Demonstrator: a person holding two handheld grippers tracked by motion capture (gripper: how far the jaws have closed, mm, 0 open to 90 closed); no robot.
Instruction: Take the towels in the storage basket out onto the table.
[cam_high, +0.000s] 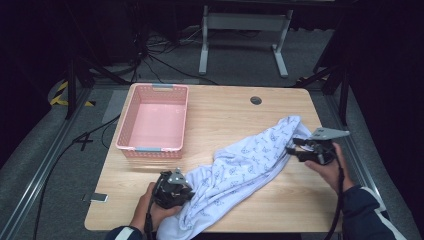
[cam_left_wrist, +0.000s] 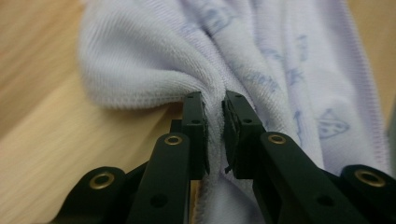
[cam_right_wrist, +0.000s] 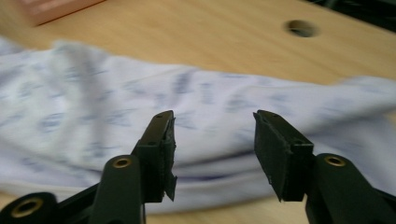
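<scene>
Your pink latticed basket (cam_high: 153, 120) sits empty on the wooden counter (cam_high: 225, 107). The soft printed white cloth (cam_high: 240, 165) sprawls beside it; your left hand-held gripper (cam_left_wrist: 215, 126) pinches its knitted fold, your right hand-held gripper (cam_right_wrist: 214, 140) stands apart above it.

The right hand-held gripper (cam_right_wrist: 214, 140) points along its two black jaws, which stand apart with nothing pinched between them. Beyond them a white cloth with a faint blue print (cam_right_wrist: 93, 116) lies crumpled across the wooden tabletop (cam_right_wrist: 196, 42). A round hole (cam_right_wrist: 301, 28) sits farther off, and a pink basket's corner (cam_right_wrist: 56, 8) at the top left.
</scene>
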